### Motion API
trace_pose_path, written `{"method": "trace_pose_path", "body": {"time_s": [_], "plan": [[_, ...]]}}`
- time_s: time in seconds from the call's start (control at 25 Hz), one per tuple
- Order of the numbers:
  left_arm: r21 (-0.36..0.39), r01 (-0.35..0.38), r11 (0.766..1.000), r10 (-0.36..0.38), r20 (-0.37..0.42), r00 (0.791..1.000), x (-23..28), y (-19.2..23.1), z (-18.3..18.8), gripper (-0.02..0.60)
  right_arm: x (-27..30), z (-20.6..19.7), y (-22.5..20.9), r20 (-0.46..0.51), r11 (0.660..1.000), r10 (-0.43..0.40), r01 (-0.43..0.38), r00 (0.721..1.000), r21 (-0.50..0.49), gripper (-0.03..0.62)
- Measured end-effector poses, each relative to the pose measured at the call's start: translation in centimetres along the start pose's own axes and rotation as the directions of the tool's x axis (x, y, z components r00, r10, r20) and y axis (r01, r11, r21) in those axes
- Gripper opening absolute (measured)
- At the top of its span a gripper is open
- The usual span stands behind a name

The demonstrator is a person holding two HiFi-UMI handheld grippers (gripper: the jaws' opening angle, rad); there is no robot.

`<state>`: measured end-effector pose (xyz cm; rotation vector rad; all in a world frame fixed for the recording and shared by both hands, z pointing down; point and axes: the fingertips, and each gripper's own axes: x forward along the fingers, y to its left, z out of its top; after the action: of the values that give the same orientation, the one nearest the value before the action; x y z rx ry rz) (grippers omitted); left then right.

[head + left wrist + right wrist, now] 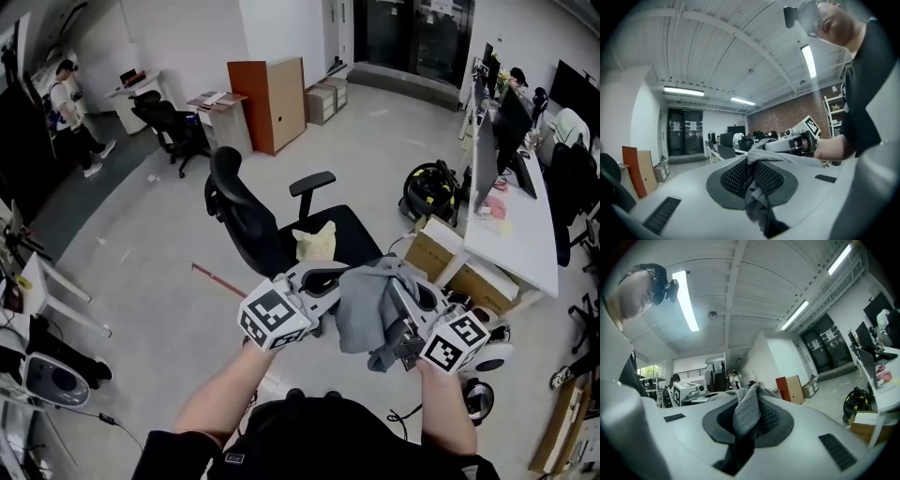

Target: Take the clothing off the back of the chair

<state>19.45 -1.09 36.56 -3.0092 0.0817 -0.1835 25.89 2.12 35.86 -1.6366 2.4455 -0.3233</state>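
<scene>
Grey clothing (367,305) is held clear of the chair (248,220), suspended between the left claw (751,174) and right claw (749,420), each clamped on a bunched fold. Soft, light, limp handling is expected.

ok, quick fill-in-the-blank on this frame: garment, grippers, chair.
1. The garment is ____ in colour.
2. The left gripper and the right gripper are each ____ on it.
3. The black chair has a pale cushion on its ____.
Missing words: grey; shut; seat.
</scene>
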Motion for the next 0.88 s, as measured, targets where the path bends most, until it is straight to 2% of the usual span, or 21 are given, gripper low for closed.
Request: {"method": "trace_pose_path", "body": {"time_s": [0.08,0.16,0.24,0.28,0.44,0.64,0.88], "plan": [[0.015,-0.014,1.0,0.014,-0.022,1.0,-1.9,0.4,-1.3,0.041,1.0,-0.1,0.1,0.015,0.999,-0.026,0.026,1.0,0.02,0.052],[0.012,-0.075,0.997,0.076,-0.027,0.997,-4.7,2.1,-2.3,0.054,2.0,0.1,0.0,0.028,0.997,-0.069,0.067,0.997,0.042,0.051],[-0.016,-0.141,0.99,0.141,-0.009,0.99,-7.8,4.3,-2.8,0.105,3.0,0.4,0.2,0.029,0.993,-0.114,0.113,0.993,0.031,0.052],[-0.029,-0.163,0.986,0.164,-0.001,0.987,-9.3,5.2,-3.0,0.11,3.6,0.7,0.6,0.03,0.992,-0.127,0.127,0.991,0.016,0.051],[-0.064,-0.212,0.975,0.213,0.01,0.977,-14.4,7.7,-4.3,0.11,6.2,2.6,3.3,0.056,0.991,-0.124,0.127,0.991,-0.048,0.051],[-0.137,-0.268,0.954,0.271,0.005,0.963,-18.3,10.1,-6.6,0.09,7.4,3.9,5.5,0.103,0.993,-0.115,0.116,0.988,0.003,0.052],[-0.187,-0.306,0.933,0.314,0.013,0.949,-19.7,12.5,-7.8,0.07,7.0,2.7,4.9,0.079,0.98,-0.186,0.191,0.979,-0.059,0.051]]}}
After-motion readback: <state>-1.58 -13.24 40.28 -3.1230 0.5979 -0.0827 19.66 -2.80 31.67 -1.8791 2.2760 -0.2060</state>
